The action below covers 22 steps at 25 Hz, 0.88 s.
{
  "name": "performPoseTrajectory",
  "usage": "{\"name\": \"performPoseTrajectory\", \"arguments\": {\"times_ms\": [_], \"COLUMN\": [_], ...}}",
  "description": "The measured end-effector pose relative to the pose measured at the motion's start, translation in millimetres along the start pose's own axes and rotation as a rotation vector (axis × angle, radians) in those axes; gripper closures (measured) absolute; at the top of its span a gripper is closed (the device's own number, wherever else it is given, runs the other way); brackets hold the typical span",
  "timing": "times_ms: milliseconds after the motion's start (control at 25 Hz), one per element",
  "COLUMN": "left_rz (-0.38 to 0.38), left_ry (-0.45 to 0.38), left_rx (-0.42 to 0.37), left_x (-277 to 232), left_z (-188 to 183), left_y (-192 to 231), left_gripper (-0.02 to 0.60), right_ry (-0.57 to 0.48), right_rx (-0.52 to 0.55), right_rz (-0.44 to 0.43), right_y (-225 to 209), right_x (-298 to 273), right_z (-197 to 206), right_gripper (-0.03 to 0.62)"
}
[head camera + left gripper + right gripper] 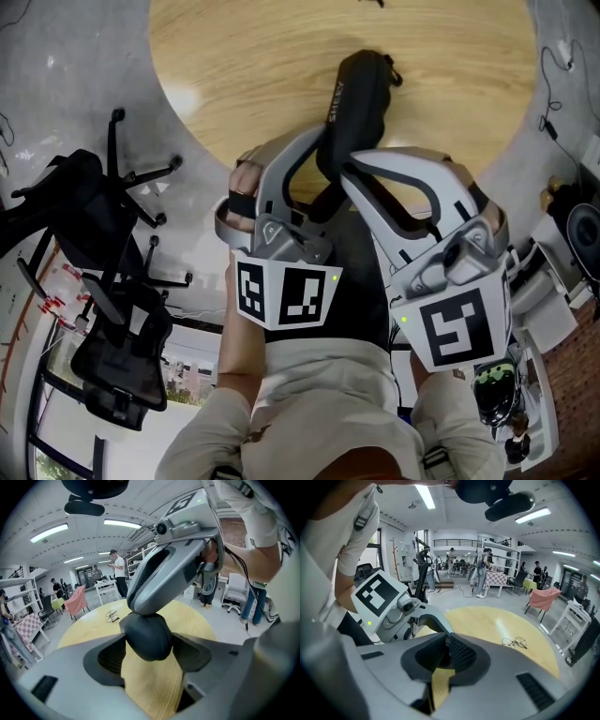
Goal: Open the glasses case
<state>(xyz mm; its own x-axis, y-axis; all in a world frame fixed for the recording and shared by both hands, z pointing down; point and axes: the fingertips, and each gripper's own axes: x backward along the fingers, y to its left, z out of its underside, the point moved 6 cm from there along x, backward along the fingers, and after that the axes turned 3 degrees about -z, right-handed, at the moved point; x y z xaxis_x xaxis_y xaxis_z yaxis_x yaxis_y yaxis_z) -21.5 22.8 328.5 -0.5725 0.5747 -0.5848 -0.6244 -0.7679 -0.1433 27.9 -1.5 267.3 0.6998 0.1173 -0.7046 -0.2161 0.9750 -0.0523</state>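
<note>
A black zip-up glasses case (357, 98) lies lengthwise on the round wooden table (234, 66). My left gripper (323, 178) is shut on its near end. In the left gripper view the rounded black end (146, 637) sits pressed between both pads. My right gripper (349, 169) comes in from the right against the case's side. In the right gripper view its jaws (448, 651) are almost together on a small dark piece, apparently the zipper pull, too small to make out well. A tab sticks out at the case's far end (395, 75).
A pair of wire-rimmed glasses (515, 642) lies loose on the table beyond the case, also seen in the left gripper view (111, 616). A black office chair (103, 309) stands left of me. Several people and shelving stand far off in the room.
</note>
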Motion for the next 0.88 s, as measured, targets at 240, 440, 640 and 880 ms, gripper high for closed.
{"name": "performPoseTrajectory", "arguments": {"times_ms": [240,440,640,880], "left_rz": [-0.009,-0.014,-0.022,-0.031], "left_ry": [-0.014,-0.019,-0.024,-0.028], "left_rx": [0.025,0.035,0.074,0.093], "left_x": [-1,-2,-4,-3], "left_z": [-2,-1,-1,-1], "left_y": [2,3,7,10], "left_gripper": [0.255,0.255,0.256,0.258], "right_ry": [0.012,0.002,-0.034,-0.093], "right_rx": [0.02,0.009,-0.045,-0.159], "right_rz": [0.052,0.088,0.09,0.11], "right_y": [0,-4,-12,-13], "right_x": [4,9,12,16], "right_z": [-2,-1,5,16], "right_gripper": [0.548,0.561,0.574,0.574]}}
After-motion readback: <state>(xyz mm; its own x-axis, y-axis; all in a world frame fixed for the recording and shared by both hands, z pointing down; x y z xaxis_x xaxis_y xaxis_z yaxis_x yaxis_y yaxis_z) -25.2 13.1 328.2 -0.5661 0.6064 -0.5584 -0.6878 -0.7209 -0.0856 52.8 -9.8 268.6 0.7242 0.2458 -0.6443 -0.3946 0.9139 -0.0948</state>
